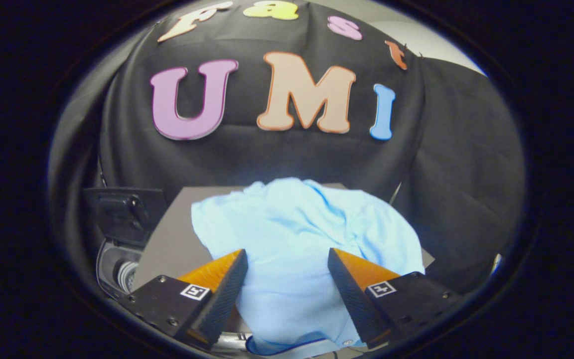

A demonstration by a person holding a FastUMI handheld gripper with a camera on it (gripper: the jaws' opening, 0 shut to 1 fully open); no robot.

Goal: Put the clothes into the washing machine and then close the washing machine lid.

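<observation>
Jaws: the gripper is standing wide open, gripping nothing, its two fingers spread well apart.
Clothes: a light blue garment is lying crumpled on a grey board, filling the gap between the fingers and bunching up just ahead of them; whether the fingertips are touching the cloth I cannot tell.
Washing machine: off beyond the left finger, the washing machine is showing a pale rim and dark opening, with its dark lid standing raised above it.
</observation>
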